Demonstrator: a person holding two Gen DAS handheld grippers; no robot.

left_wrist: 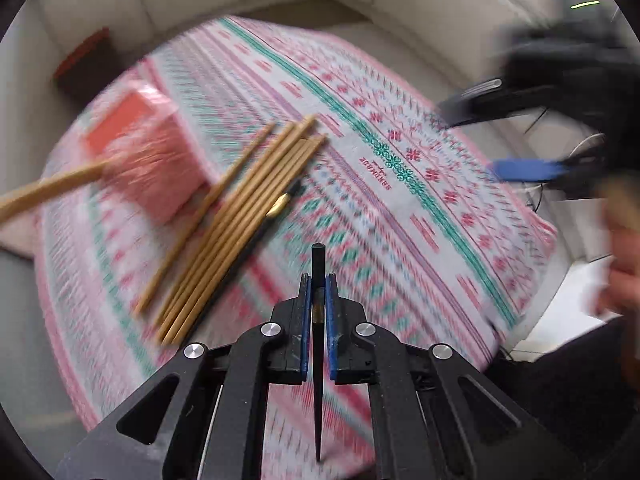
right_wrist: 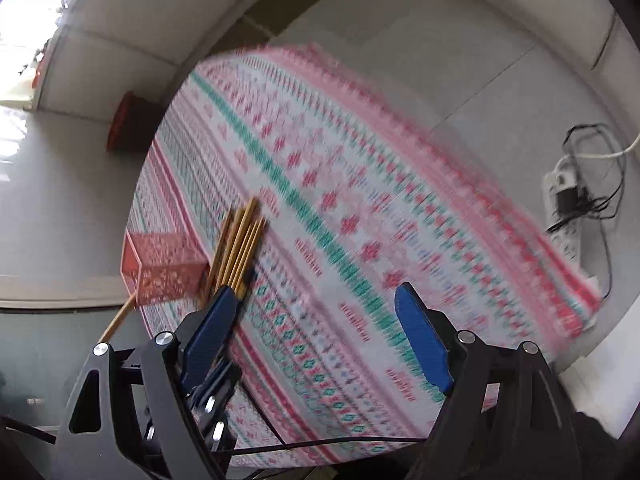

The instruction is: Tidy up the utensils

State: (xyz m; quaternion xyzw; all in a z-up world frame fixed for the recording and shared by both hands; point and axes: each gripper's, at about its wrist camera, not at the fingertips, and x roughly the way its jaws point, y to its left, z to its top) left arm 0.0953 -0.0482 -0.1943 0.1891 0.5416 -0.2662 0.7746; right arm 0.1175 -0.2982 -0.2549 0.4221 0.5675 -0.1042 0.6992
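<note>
My left gripper (left_wrist: 318, 280) is shut on a black chopstick (left_wrist: 318, 260), which stands upright between the blue pads and sticks out above and below them. On the patterned tablecloth (left_wrist: 400, 140) lies a bundle of wooden chopsticks (left_wrist: 240, 216) with a second black chopstick (left_wrist: 276, 210) along its right side. A pink perforated holder (left_wrist: 152, 160) lies on its side to their left, with one wooden chopstick (left_wrist: 48, 192) poking out of it. My right gripper (right_wrist: 316, 292) is open and holds nothing; it hovers over the cloth, right of the wooden bundle (right_wrist: 240, 248) and the holder (right_wrist: 168, 268).
The cloth-covered table (right_wrist: 360, 160) stands on a pale tiled floor. A white power strip (right_wrist: 564, 216) with black cables lies on the floor at the right. A dark red-brown object (right_wrist: 128, 124) sits on the floor beyond the table. A person's hand (left_wrist: 624, 272) shows at the right edge.
</note>
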